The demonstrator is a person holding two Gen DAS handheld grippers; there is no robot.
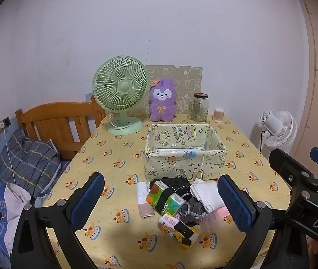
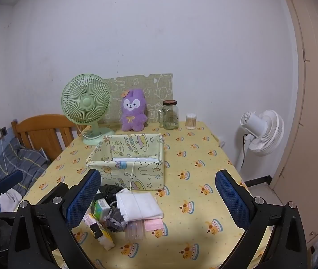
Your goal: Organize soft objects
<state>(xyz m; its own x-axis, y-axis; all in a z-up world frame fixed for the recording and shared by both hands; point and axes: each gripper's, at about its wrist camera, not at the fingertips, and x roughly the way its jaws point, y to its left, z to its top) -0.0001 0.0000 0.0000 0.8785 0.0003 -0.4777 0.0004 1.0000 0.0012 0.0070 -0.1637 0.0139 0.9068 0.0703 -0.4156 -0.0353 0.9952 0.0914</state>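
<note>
Heap of soft things near the front of the desk, just short of the patterned fabric box. In the heap: green tissue pack with its long axis running from 10 toward 4 o'clock; yellow tissue pack nearest the camera, lying along the same slant; rolled white-and-beige piece at the 9 o'clock side, long axis from 12 to 6; folded white cloth at the 3 o'clock side over a pink packet; grey knit item in the middle; black fabric at 12 o'clock, partly buried and hard to make out.

Left tool tilted down toward the heap, blue pads spread wide to either side of it, touching nothing. Right tool likewise tilted down and spread wide, nothing between the pads; heap off toward its 9 o'clock pad, which hides part of the green pack.

Box open at the top, something pale and flat inside, unclear what.
</note>
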